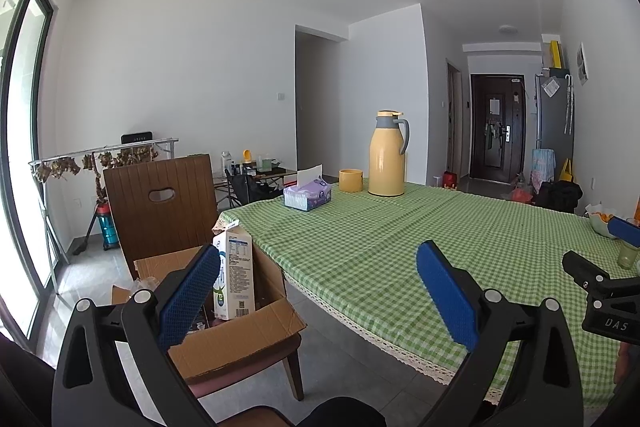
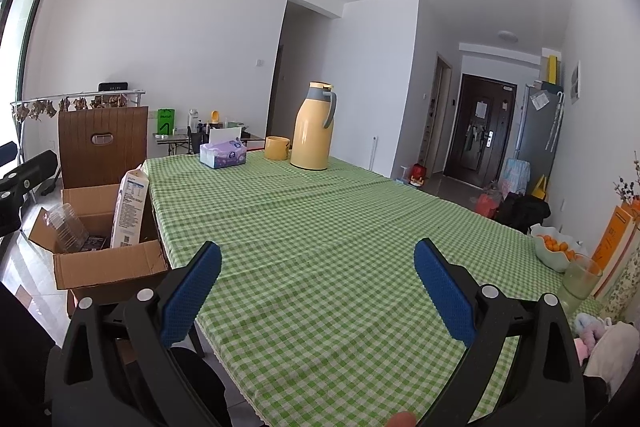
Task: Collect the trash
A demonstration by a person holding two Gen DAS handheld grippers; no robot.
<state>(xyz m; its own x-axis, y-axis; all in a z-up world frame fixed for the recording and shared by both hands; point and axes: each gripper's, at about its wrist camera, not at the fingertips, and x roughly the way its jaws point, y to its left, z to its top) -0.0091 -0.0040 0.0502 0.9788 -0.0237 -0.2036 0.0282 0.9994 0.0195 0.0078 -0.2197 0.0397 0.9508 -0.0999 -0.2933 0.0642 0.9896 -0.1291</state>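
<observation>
Left tool [image 1: 318, 281]: blue-padded fingers spread wide, nothing between them, held over the near left edge of the surface [image 1: 400, 247] beside the cardboard box [image 1: 240, 339]. Right tool [image 2: 318, 281]: likewise spread and empty, above the near middle of the checked cloth. Cardboard box, flaps open, resting on the seat of a brown chair [image 1: 160, 195] just left of the surface; serves as the trash container. Contents: one white milk carton [image 1: 236, 271], standing upright against the box's right wall, gable top opened; judged light if empty, walls thin and easily dented, coating somewhat slick, so best pinched across its two flat broad faces around mid-height with modest pressure. One clear plastic container [image 2: 68, 231], leaning at the box's left side; judged very light, springy and liable to crackle or buckle, best taken by a rim or edge. Dark flat items on the box floor, too small to identify. Remaining on the surface, far end: tissue box [image 1: 307, 194], yellow cup [image 1: 351, 180], yellow thermos jug [image 1: 387, 155]. Right edge: fruit bowl [image 2: 554, 251], green glass [image 2: 580, 281]. No loose trash visible on the cloth; collection judged largely complete.
</observation>
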